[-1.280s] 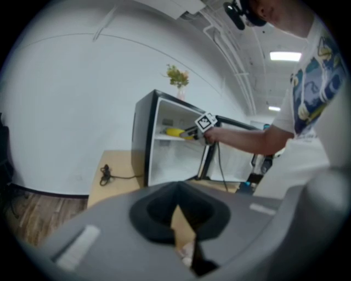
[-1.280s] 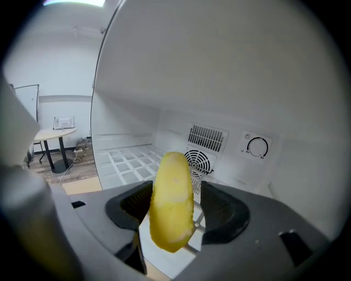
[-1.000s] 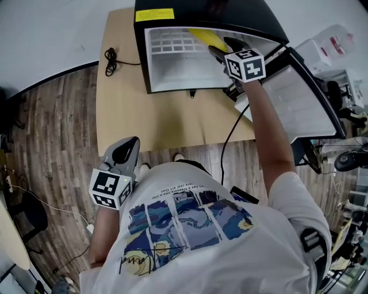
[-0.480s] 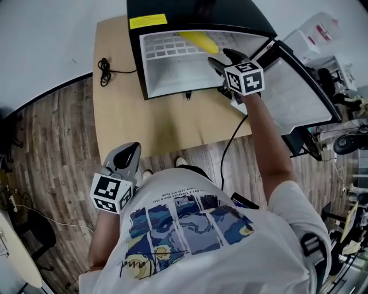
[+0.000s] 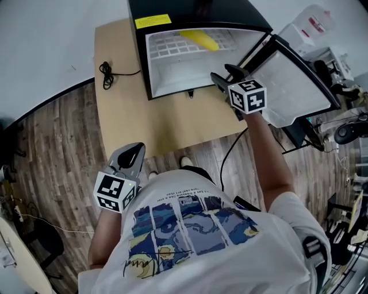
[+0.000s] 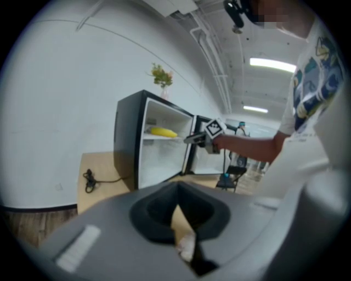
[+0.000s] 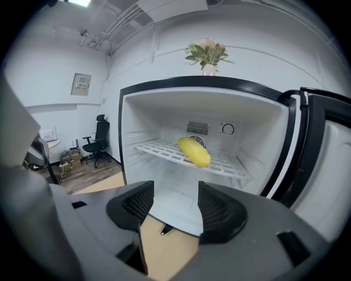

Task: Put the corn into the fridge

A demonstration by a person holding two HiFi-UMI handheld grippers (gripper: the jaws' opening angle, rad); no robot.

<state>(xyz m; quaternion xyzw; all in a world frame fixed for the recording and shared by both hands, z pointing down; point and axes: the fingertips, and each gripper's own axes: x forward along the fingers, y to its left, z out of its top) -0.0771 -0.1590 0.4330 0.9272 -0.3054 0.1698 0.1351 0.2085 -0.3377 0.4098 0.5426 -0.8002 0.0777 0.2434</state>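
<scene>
Right claw [image 5: 221,73] [image 7: 175,206]: jaws spread, nothing between them, held just outside the mouth of the black mini fridge [image 5: 172,8] and aimed into its white interior. Left claw [image 5: 131,152] [image 6: 184,230]: jaws pressed together, empty, held low beside the person's body, well apart from the fridge.

Yellow corn cob [image 5: 199,40] [image 7: 194,152] [image 6: 163,131]: lying on the white wire shelf [image 7: 159,149] in the upper part of the compartment, clear of both claws.

Fridge door [image 5: 293,80]: swung wide open to the right. The fridge stands on a light wooden tabletop [image 5: 121,109]. A coiled black cable [image 5: 107,74] lies on the tabletop left of the fridge. A small potted plant [image 7: 207,55] stands on the fridge top.
</scene>
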